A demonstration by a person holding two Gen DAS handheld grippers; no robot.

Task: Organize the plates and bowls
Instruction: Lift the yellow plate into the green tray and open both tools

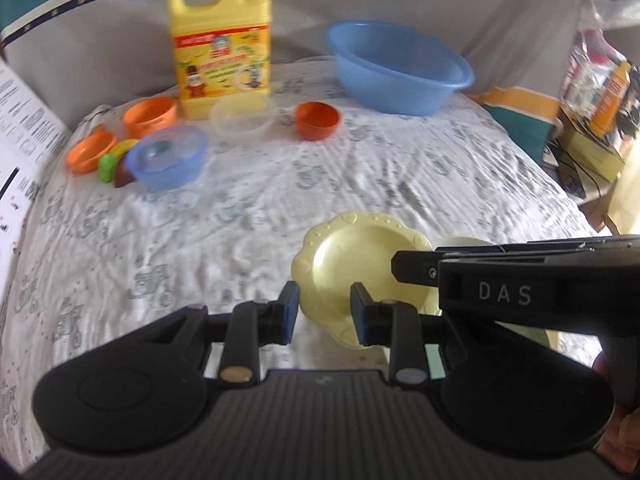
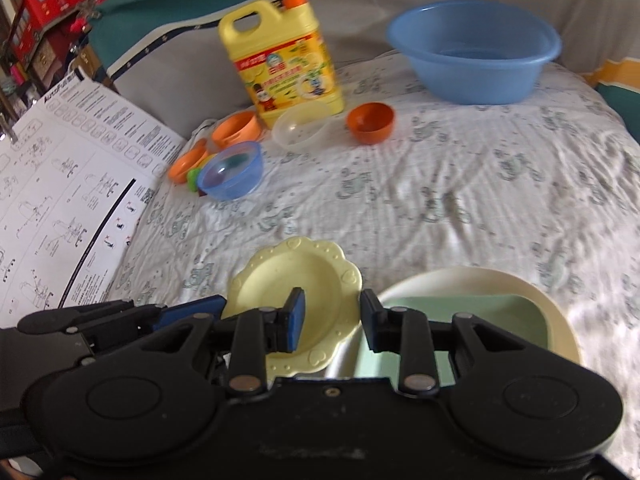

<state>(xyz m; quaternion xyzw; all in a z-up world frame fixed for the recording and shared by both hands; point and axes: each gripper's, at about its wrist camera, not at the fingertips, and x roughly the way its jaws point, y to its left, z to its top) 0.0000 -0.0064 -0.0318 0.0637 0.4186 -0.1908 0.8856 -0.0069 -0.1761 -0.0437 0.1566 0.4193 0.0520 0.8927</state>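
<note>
A pale yellow scalloped plate (image 1: 352,264) (image 2: 292,280) lies on the bedsheet just ahead of both grippers. My left gripper (image 1: 326,314) hovers at the plate's left rim, jaws a little apart, with nothing pressed between the pads. My right gripper (image 2: 332,320) hangs over the plate's right rim, also slightly apart and clamping nothing. To the right, a large cream plate (image 2: 492,278) carries a light green square plate (image 2: 472,312). Farther back sit an orange bowl (image 1: 318,120) (image 2: 370,122), a clear bowl (image 1: 244,118) (image 2: 300,128) and a blue translucent bowl (image 1: 170,158) (image 2: 232,170).
A yellow detergent jug (image 1: 222,48) (image 2: 284,64) and a blue basin (image 1: 400,68) (image 2: 476,52) stand at the back. Two orange bowls (image 1: 150,116) (image 1: 90,154) and toy fruit (image 1: 107,168) cluster at the left. A printed instruction sheet (image 2: 68,200) leans along the left edge.
</note>
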